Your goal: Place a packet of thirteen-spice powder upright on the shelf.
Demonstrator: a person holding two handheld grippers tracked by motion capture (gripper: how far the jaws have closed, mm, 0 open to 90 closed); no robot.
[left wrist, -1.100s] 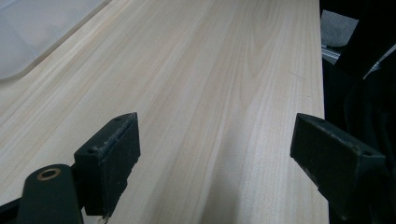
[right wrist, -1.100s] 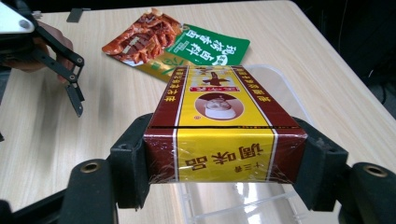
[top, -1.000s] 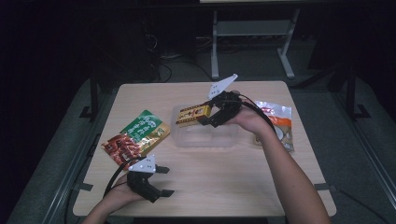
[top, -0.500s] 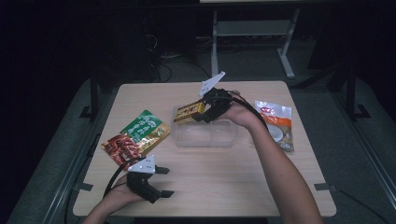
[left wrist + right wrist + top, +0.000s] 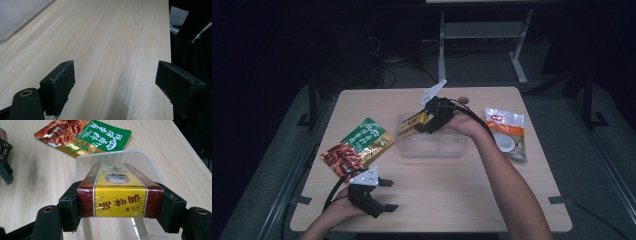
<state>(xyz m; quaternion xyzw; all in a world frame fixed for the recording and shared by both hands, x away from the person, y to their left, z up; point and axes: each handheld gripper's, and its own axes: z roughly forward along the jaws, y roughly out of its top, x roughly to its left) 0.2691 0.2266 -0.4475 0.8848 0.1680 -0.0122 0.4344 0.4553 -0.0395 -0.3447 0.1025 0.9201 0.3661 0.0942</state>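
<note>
Currently a red-and-yellow box [image 5: 120,192] is clamped by its sides between the jaws of the right gripper [image 5: 432,119], held above the far left corner of a clear plastic container [image 5: 432,146] at mid-table (box tilted, one end poking past the rim). The left gripper [image 5: 379,195] is rested at the near edge of the table [image 5: 452,195], jaws spread wide, nothing held. A green-and-red snack bag [image 5: 358,147] is seen left of the container, an orange-and-white pouch [image 5: 507,132] to its right

The clear tub's [image 5: 112,160] near end is running off the bottom edge — the box [image 5: 120,187] is covering its floor.
</note>
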